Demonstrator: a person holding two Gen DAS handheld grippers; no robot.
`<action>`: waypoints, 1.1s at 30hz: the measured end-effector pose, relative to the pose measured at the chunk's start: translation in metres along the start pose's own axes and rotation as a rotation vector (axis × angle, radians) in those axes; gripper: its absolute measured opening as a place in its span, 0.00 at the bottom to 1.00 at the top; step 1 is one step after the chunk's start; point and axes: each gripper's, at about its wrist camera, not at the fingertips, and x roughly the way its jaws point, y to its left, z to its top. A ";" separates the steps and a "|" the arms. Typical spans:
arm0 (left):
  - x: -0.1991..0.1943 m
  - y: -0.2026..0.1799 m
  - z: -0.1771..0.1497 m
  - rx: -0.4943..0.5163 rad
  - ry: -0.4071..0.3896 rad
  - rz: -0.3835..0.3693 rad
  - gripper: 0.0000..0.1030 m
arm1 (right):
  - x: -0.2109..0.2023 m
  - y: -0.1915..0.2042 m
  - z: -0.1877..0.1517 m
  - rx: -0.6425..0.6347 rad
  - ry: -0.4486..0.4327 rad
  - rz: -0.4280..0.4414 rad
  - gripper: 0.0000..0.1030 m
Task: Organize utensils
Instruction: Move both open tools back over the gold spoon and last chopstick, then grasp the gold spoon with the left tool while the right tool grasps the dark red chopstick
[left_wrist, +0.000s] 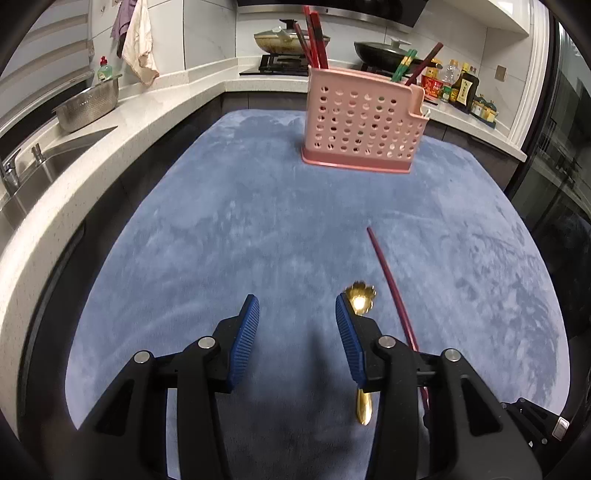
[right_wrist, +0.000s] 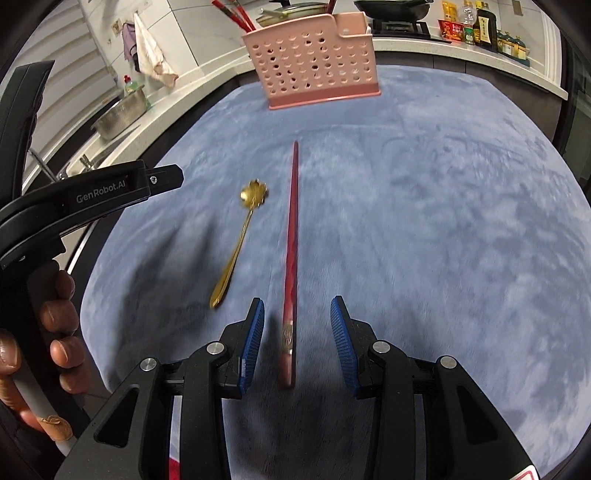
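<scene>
With both grippers open, the right gripper (right_wrist: 297, 339) should straddle the red chopstick (right_wrist: 292, 236) at lower centre, while the left gripper (left_wrist: 297, 332) shifts right over the gold spoon (left_wrist: 360, 301).

We saw a gold spoon (right_wrist: 236, 243) and a dark red chopstick (right_wrist: 291, 236) on the mottled blue cloth (right_wrist: 424, 221), with the pink holder (right_wrist: 314, 59) dotted with holes.

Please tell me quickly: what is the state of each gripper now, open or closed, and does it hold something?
Left gripper: open, holding nothing; gold spoon lies beside its finger.
Right gripper: open, red chopstick between its fingers, not gripped.
</scene>
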 end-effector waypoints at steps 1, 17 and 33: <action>0.000 0.000 -0.002 0.000 0.003 0.000 0.40 | 0.001 0.001 -0.001 -0.005 0.003 -0.002 0.34; 0.008 0.000 -0.020 0.010 0.046 0.003 0.40 | 0.007 0.004 -0.011 -0.053 -0.007 -0.085 0.07; 0.011 -0.017 -0.034 0.047 0.075 -0.029 0.49 | -0.006 -0.023 -0.007 0.054 -0.047 -0.105 0.07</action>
